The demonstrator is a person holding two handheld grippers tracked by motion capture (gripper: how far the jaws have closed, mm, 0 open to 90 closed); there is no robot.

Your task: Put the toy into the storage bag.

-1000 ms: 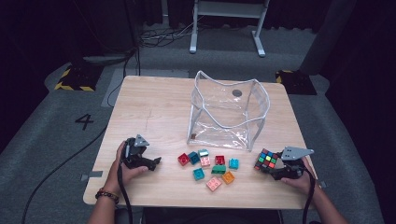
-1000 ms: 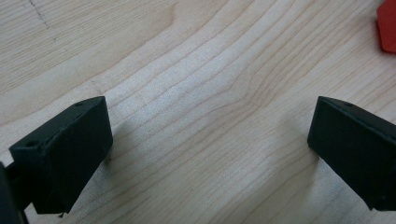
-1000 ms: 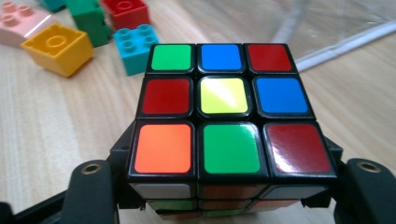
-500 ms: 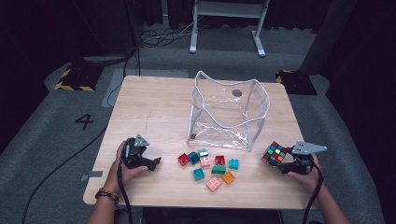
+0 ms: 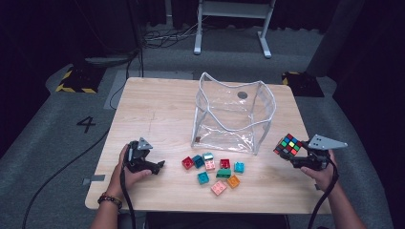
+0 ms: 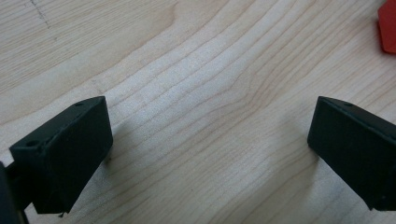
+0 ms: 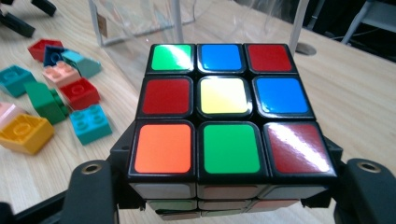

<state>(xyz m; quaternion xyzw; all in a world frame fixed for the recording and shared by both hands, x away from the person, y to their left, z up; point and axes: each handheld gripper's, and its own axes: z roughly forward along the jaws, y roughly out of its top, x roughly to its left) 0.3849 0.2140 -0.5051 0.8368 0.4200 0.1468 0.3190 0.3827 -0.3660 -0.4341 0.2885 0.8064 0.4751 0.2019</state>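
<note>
Your puzzle cube (image 5: 288,145) is up in the air now, off the tabletop (image 5: 157,109), near its right edge. The fingers (image 7: 88,196) of your right gripper (image 5: 305,160) squeeze it from both sides, and in the right gripper view you can see its top with a yellow square in the middle.

A second ago the cube sat lower and nearer the toy bricks (image 5: 212,168), right down by the tabletop. Since then your right hand (image 5: 322,171) has lifted it up and out to the right. That looks like the pick-up part is done. I think the clear bag (image 5: 232,114) is where the cube goes next, because it stands open just behind the bricks. You would need to carry the cube over its rim, and the floppy side could get bumped.

Your left gripper (image 5: 143,160) has not moved. It rests low on the tabletop at the left, with its fingers spread wide and nothing between them. One red brick (image 6: 387,28) peeks in at the corner of the left gripper view. The bricks and the bag are where they were.
</note>
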